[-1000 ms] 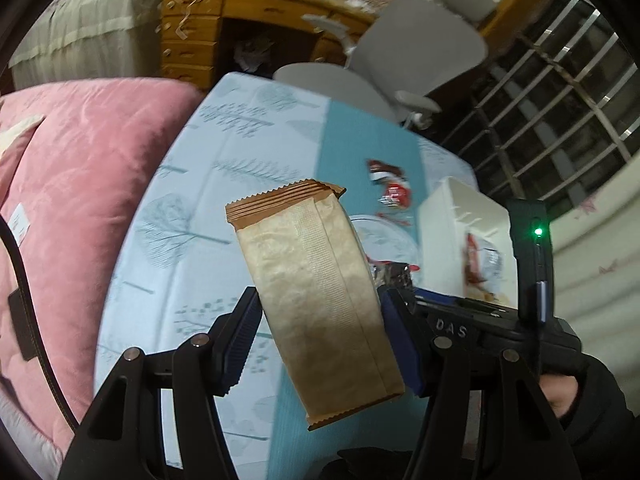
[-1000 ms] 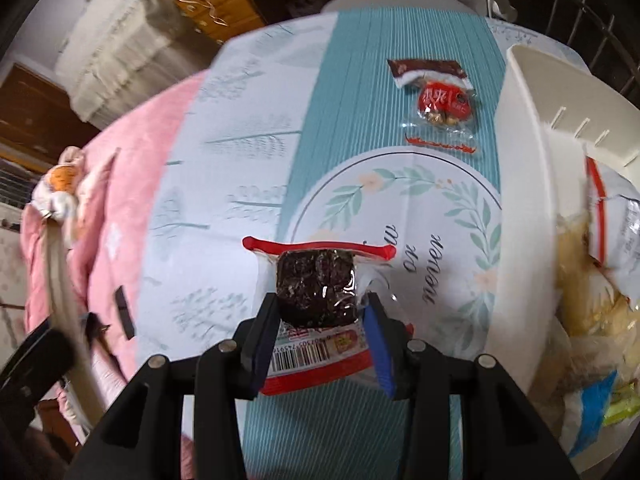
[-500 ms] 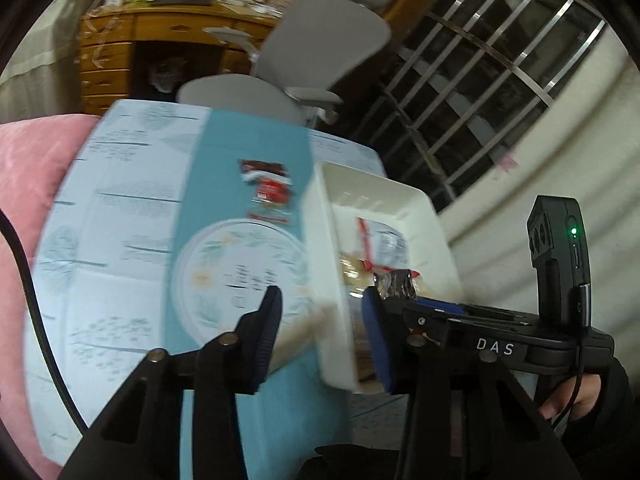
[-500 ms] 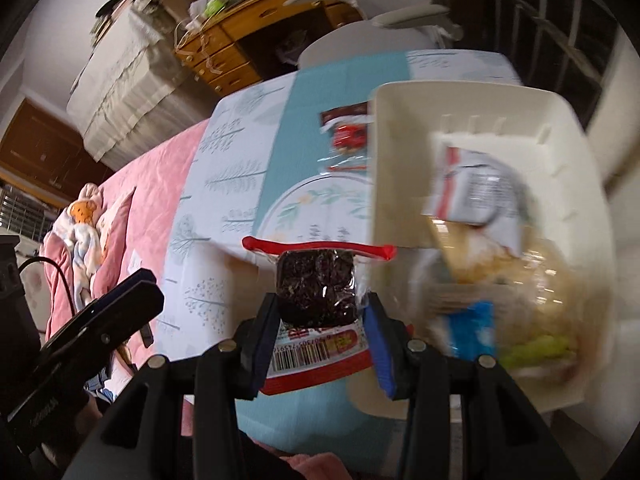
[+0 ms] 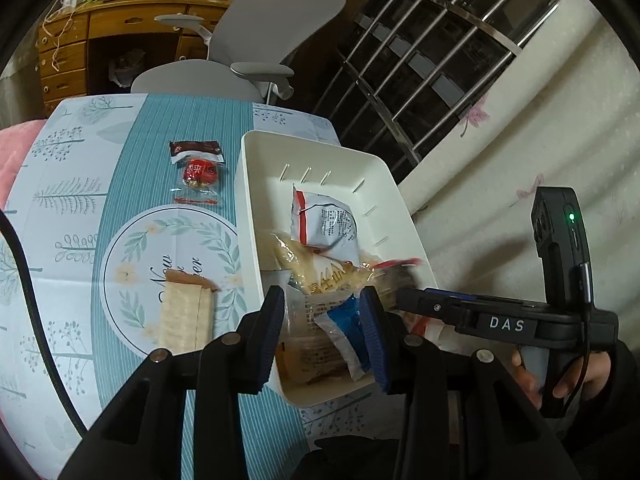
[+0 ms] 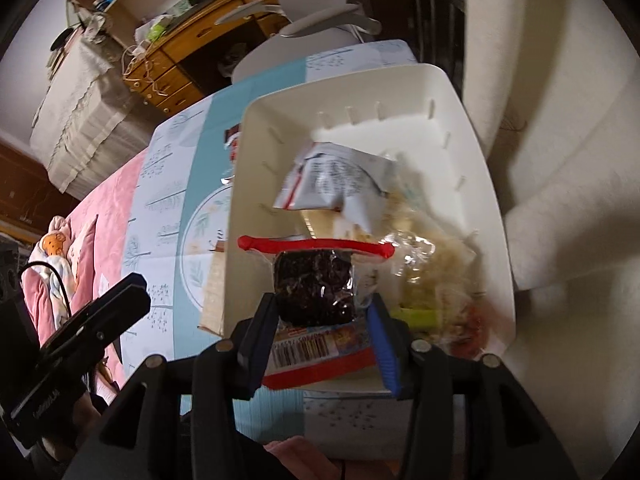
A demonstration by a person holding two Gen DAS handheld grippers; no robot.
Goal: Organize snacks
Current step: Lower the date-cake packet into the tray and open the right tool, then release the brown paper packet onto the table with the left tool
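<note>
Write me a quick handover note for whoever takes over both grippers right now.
Left gripper: open, holding nothing, above the near end of the white bin.
Right gripper: shut on the dark snack pack, held over the bin.
Done: several packets already lie in the bin.
On the tablecloth: the tan wafer pack beside the bin's left wall, and the red candy pack further back.
Left: release the dark pack into the bin, then bin the wafer pack and the candy pack.

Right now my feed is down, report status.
Left gripper open, empty. Right gripper shut on dark snack pack over white bin. Tan packet on table.
</note>
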